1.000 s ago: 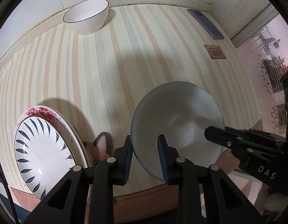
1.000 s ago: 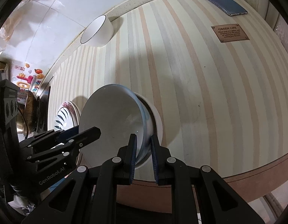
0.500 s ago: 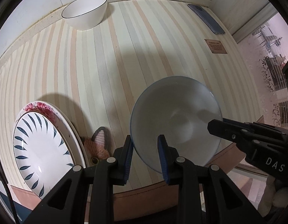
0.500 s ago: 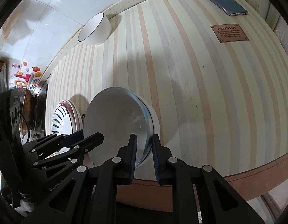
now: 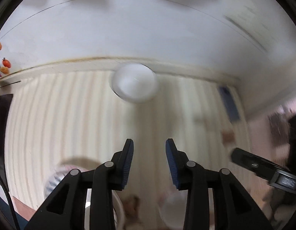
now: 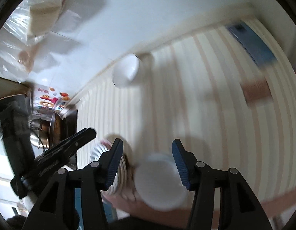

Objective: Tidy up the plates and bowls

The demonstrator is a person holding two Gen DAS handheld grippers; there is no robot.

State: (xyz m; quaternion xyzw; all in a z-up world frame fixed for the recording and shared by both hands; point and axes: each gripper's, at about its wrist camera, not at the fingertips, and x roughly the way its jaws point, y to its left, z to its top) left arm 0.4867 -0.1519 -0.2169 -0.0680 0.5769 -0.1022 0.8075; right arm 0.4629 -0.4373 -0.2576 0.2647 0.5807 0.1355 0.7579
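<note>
Both the left tool (image 5: pixel 149 160) and the right tool (image 6: pixel 146 161) are spread and empty, the near bowl (image 6: pixel 160 182) being left at six o'clock on the counter (image 6: pixel 205 124), presumably so the far bowl (image 5: pixel 134 83) at twelve o'clock can be fetched.

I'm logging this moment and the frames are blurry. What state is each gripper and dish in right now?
left gripper: open, holding nothing.
right gripper: open, holding nothing.
near bowl: released, on the striped table near its front edge, upright.
far bowl: upright by the back wall, untouched.
plate stack: on the table, left of the near bowl.
phone: lying flat.
</note>
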